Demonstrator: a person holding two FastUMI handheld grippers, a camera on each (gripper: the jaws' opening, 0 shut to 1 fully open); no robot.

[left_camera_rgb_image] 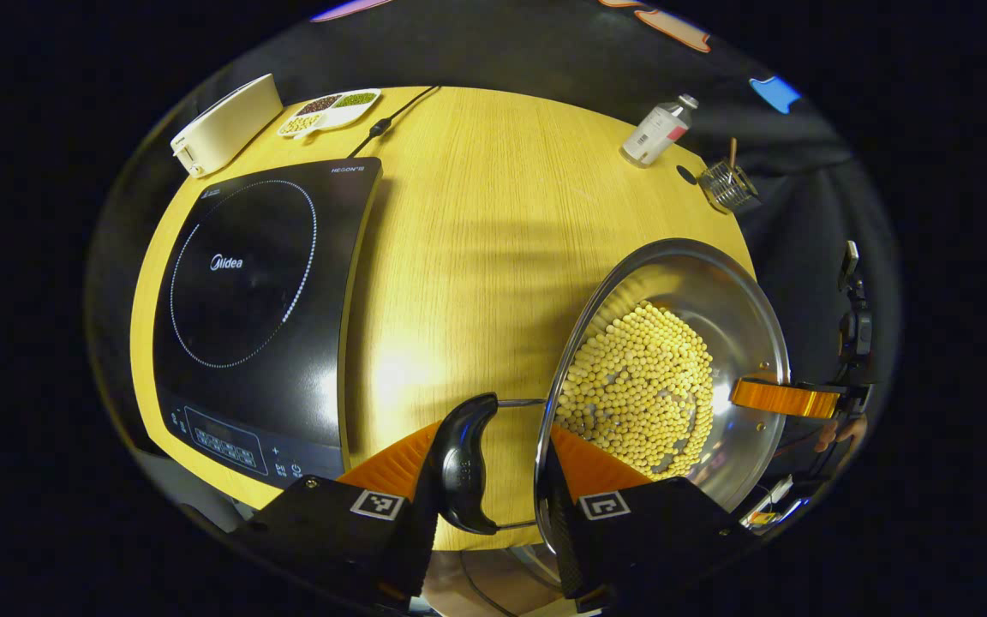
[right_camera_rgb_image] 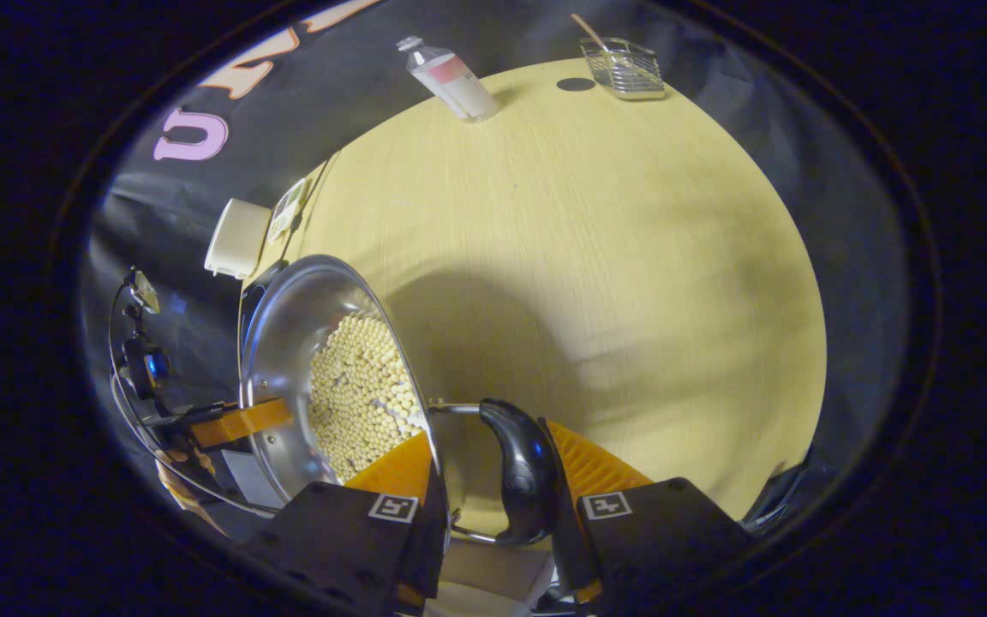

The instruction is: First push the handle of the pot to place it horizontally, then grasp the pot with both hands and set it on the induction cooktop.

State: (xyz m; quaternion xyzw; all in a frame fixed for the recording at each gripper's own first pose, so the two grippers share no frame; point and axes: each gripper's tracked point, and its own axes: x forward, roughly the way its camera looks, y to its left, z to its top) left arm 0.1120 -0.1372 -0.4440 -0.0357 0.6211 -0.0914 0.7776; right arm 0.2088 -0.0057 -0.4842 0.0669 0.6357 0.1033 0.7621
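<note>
Round steel pot (left_camera_rgb_image: 699,343) of pale beans is tilted up off the yellow wooden table (left_camera_rgb_image: 476,257), so the lift looks begun. Left gripper (left_camera_rgb_image: 481,480) pinches its black side handle (left_camera_rgb_image: 463,467); right gripper (right_camera_rgb_image: 493,488) pinches the opposite black handle (right_camera_rgb_image: 523,471). Black induction cooktop (left_camera_rgb_image: 254,308) lies bare at nine o'clock; placement remains.

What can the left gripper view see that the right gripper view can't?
The left gripper view alone gives the whole black cooktop, its cord and a divided dish of beans.

The right gripper view alone gives the wide bare stretch of table on the pot's other side.

Both show the steel pot full of pale beans, a black pot handle between the fingers, the bottle, the wire basket and the white box.
</note>
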